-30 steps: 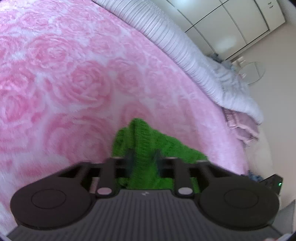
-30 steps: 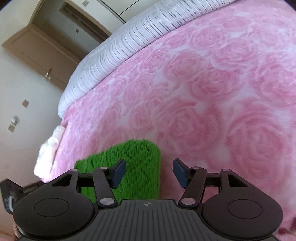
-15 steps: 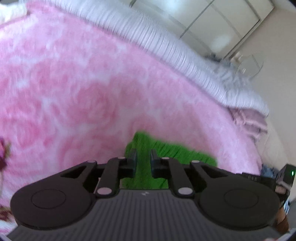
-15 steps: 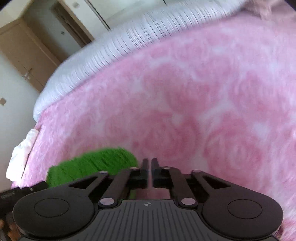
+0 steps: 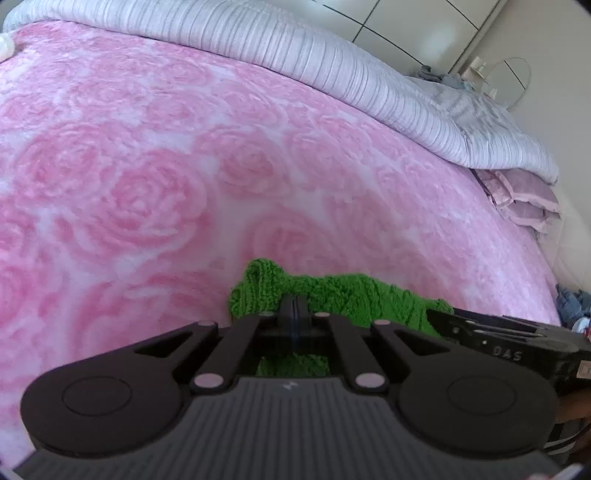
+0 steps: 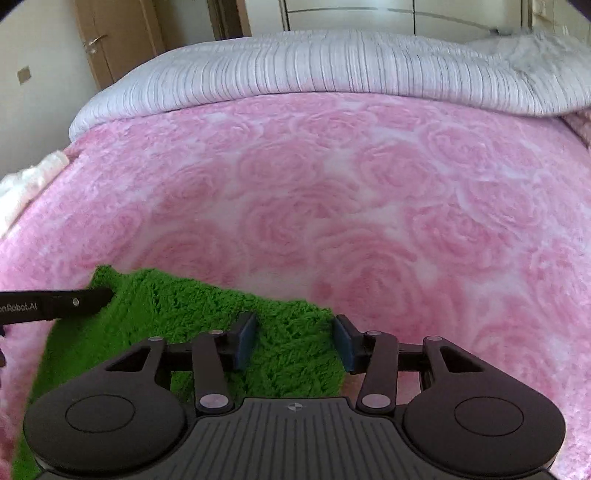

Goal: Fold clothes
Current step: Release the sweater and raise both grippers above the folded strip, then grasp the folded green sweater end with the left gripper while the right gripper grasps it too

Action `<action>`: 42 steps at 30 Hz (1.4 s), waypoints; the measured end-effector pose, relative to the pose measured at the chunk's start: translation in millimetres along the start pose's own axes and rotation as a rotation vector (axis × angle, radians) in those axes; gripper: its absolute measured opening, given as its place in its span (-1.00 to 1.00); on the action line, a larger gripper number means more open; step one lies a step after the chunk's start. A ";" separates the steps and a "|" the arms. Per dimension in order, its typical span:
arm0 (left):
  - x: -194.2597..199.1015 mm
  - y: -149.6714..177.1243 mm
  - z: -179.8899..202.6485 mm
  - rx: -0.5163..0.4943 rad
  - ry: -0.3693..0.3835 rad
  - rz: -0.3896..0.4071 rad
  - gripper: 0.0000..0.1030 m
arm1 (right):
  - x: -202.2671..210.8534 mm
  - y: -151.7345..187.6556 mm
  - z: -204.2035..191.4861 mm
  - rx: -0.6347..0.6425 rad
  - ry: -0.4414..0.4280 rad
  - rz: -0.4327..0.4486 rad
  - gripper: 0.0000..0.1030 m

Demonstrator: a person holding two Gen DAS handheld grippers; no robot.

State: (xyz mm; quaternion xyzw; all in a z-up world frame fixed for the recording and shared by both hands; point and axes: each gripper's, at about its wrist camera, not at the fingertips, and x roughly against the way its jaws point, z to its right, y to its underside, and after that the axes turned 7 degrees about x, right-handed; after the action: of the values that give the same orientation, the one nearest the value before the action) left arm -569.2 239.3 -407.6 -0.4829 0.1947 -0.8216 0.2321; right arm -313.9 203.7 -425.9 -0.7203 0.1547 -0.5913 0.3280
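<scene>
A bright green knitted garment lies at the near edge of a bed covered by a pink rose-pattern blanket. My left gripper is shut, its black fingers pressed together at the garment's far edge. In the right wrist view its finger reaches the garment's raised far-left corner. My right gripper is open, with blue pads on either side of the garment's right end, and the cloth lies under the gap. The right gripper's body shows at the right of the left wrist view.
A striped grey-white duvet is bunched along the bed's far side. Pink pillows lie at its right end. White cloth sits at the bed's left edge. A wooden door and wardrobe doors stand beyond.
My right gripper, open one second ago and shut half a second ago, now stands open over the garment's right end. The left gripper's fingers have closed fully together on the cloth's edge.
</scene>
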 end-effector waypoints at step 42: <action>216.3 202.0 89.7 -0.235 -0.313 0.010 -0.22 | 230.5 153.0 -94.8 -0.084 -0.027 -0.050 0.23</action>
State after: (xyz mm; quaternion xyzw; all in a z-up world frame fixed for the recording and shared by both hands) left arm -542.9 -57.4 -324.4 -0.6277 0.2533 -0.7068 0.2055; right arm -320.8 -77.3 -345.1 -0.7449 0.1566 -0.5827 0.2847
